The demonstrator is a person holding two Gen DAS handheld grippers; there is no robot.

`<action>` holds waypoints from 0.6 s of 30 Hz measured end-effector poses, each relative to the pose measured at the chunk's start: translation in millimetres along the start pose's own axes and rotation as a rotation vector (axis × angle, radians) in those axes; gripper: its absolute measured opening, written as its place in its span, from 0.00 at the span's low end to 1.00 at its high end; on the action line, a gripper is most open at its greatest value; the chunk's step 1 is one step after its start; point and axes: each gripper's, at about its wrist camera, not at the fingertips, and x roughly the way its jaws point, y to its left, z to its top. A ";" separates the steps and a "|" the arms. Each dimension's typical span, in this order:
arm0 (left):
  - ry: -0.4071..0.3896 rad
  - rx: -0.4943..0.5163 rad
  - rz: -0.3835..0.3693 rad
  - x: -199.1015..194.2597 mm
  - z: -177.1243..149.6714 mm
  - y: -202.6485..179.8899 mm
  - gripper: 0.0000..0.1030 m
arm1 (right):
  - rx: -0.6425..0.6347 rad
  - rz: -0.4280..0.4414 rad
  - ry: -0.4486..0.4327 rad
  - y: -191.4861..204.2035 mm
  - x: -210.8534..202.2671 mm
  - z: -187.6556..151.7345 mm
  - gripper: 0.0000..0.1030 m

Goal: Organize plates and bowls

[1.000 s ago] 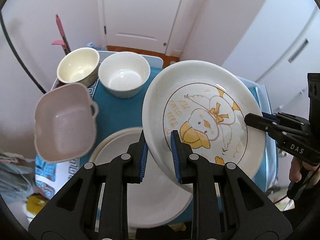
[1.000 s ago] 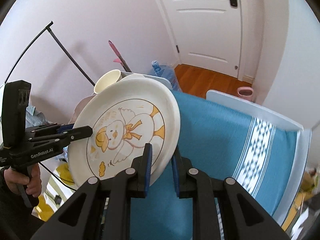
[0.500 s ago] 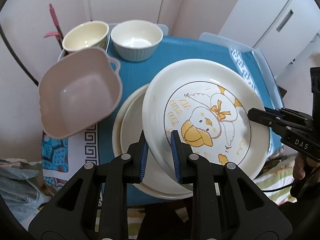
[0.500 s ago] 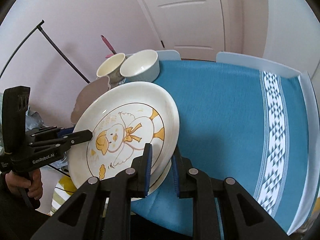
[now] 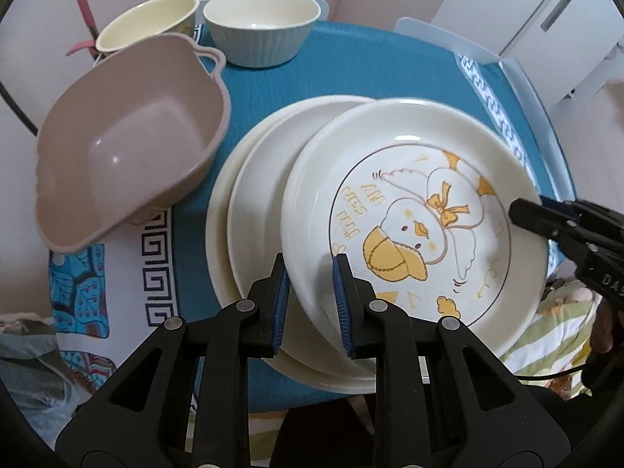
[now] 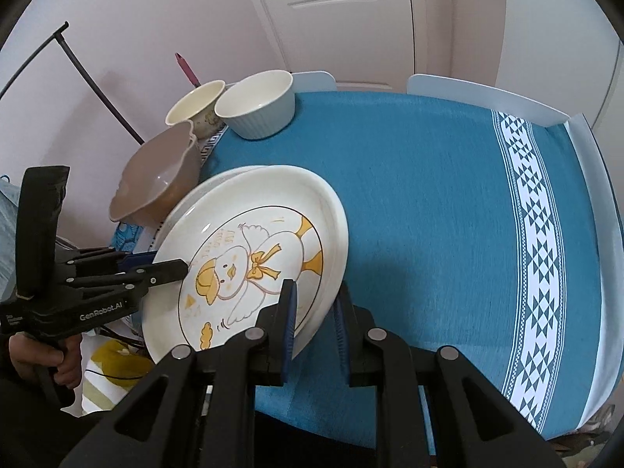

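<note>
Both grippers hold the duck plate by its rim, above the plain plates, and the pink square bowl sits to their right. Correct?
Not quite: the left wrist view shows the pink square bowl left of the plain plates. Both the left gripper and right gripper do hold the duck plate above them.

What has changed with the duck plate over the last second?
The duck plate, gripped by the left gripper and right gripper throughout, has come down toward the plain plates on the blue cloth. The bowls have not moved.
</note>
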 end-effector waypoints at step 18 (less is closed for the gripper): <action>-0.038 0.130 0.232 7.5 5.9 -29.9 0.20 | -0.081 -0.051 0.031 9.9 10.8 1.5 0.17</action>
